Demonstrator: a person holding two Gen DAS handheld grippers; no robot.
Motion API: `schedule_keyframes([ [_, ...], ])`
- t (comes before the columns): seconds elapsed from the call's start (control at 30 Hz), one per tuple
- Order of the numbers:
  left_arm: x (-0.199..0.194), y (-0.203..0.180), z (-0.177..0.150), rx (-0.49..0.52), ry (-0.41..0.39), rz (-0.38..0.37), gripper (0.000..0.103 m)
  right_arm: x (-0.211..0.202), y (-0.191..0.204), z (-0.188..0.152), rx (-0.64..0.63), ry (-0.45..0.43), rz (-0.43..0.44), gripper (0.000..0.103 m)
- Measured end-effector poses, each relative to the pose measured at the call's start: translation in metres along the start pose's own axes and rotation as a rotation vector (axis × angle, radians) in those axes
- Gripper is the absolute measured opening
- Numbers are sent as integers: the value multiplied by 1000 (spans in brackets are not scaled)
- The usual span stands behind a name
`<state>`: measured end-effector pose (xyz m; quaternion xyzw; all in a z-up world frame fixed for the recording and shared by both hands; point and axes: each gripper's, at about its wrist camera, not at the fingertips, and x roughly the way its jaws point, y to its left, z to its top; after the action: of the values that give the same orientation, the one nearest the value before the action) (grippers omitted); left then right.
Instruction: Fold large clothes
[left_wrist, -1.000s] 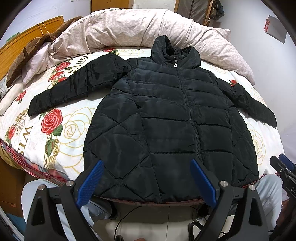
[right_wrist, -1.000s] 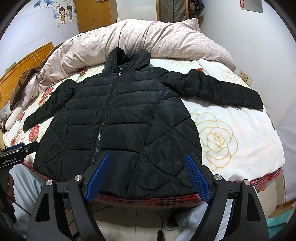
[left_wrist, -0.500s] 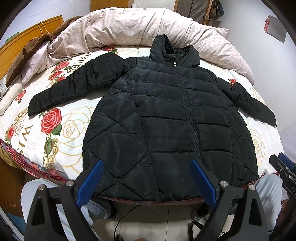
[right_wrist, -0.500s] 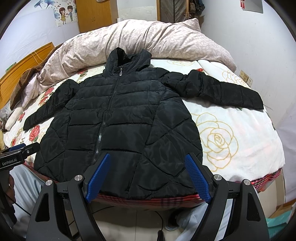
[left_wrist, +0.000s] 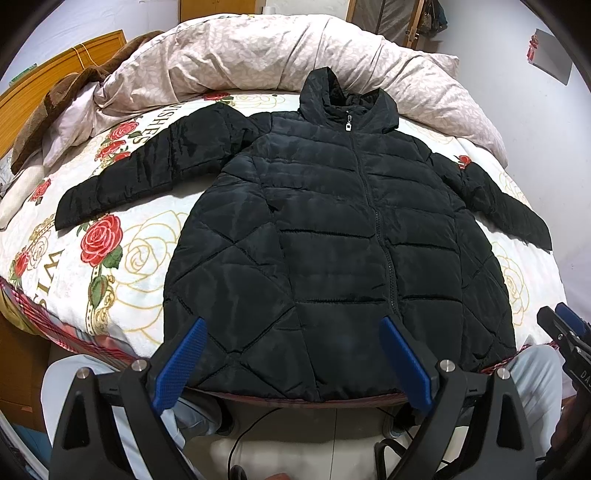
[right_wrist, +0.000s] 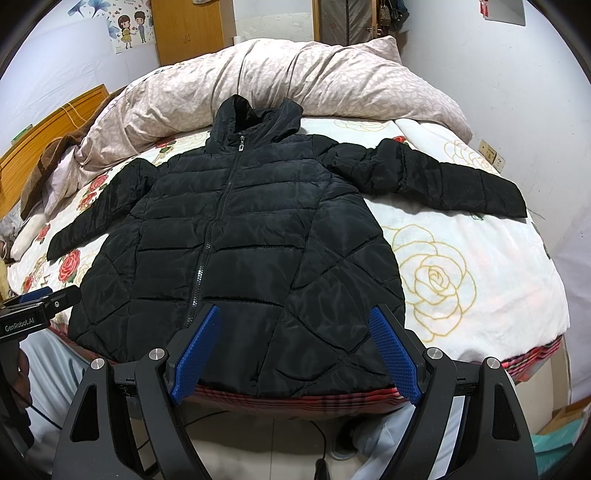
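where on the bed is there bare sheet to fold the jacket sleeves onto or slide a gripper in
Bare sheet lies between the jacket body, its right sleeve and the bed's near edge. A smaller bare patch lies under the left sleeve. The far side is crowded by the bunched duvet touching the hood.

The jacket (left_wrist: 332, 229) lies flat on the bed (left_wrist: 140, 258), front up, hood (left_wrist: 343, 96) at 12 o'clock and hem at 6 o'clock along the near edge. Its sleeves spread apart — one (left_wrist: 147, 173) toward 9 o'clock, the other (right_wrist: 436, 177) toward 3 o'clock. Behind the hood, a bunched duvet (right_wrist: 314, 81) runs across the far side. The left gripper (left_wrist: 291, 358) and right gripper (right_wrist: 295, 350) hang just before the hem, left of right, each with jaws wide apart — touching nothing.
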<state>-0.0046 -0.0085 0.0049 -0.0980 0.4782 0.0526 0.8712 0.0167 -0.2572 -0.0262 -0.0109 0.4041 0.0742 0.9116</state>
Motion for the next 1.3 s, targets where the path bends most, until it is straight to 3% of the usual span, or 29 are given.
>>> schedule_keyframes([
  [0.97,17,9,5,-9,20,9,96,3,9,9,-24,-8,-1,82],
  [1.3,50,61,35,-131,3,-9,96,48,33,47,-110,0,48,82],
])
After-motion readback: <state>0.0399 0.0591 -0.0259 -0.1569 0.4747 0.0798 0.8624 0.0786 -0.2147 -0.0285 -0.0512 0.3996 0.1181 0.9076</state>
